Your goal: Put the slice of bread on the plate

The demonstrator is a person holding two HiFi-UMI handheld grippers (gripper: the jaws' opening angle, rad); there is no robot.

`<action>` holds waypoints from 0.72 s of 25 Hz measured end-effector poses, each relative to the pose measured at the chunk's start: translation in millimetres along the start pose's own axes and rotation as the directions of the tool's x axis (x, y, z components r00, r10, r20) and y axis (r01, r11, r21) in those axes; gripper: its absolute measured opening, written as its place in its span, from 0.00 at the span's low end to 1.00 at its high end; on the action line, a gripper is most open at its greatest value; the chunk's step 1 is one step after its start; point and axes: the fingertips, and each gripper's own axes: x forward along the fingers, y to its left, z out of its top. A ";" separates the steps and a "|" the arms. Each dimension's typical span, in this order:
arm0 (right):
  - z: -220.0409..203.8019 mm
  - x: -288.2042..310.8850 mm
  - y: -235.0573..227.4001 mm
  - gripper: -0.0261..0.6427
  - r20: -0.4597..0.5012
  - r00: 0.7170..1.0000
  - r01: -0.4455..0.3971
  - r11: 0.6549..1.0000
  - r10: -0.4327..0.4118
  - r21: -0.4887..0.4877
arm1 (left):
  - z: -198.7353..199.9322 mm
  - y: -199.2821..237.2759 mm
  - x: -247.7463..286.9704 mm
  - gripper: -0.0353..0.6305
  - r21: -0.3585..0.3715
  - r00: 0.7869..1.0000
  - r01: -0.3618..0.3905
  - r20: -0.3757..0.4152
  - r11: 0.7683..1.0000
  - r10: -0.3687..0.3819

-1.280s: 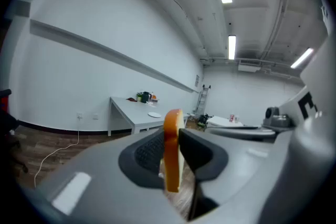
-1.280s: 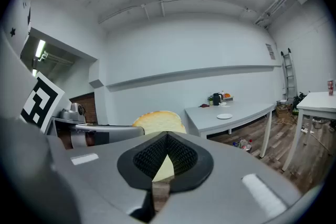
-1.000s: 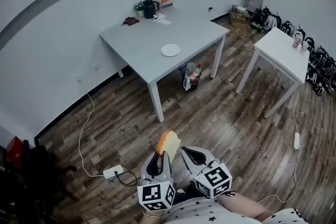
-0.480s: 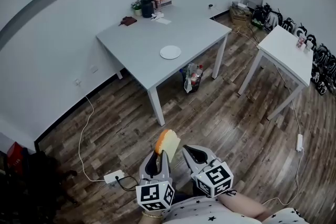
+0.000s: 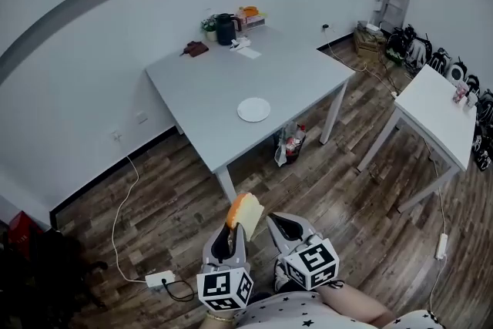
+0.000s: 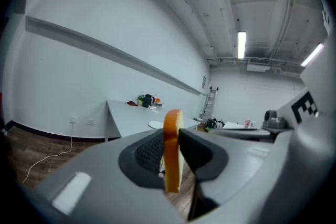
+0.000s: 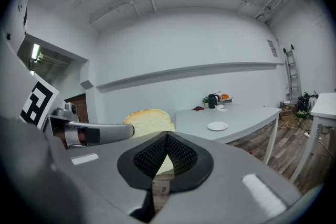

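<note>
Grips bread upright, edge-on, in left gripper, well apart from plate on table. Holds right gripper jaws together, empty. Probably handles light, soft, easily crushed: calls for a gentle pinch near the crust, no squeezing.

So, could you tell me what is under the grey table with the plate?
What looks like a bag of rubbish shows under the table's near edge, on the floor. Its top covers everything further in.
</note>
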 end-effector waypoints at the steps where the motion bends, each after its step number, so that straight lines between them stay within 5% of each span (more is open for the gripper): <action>1: 4.3 4.2 -11.2 0.04 0.004 1.000 -0.004 1.000 0.004 -0.004 | 2.3 -4.3 11.7 0.19 -0.002 1.000 -0.001 0.004 1.000 0.001; 18: 25.8 63.8 -131.5 0.04 0.012 1.000 -0.016 1.000 0.016 0.025 | 17.8 -23.5 142.0 0.19 0.013 0.999 -0.039 -0.014 0.999 0.039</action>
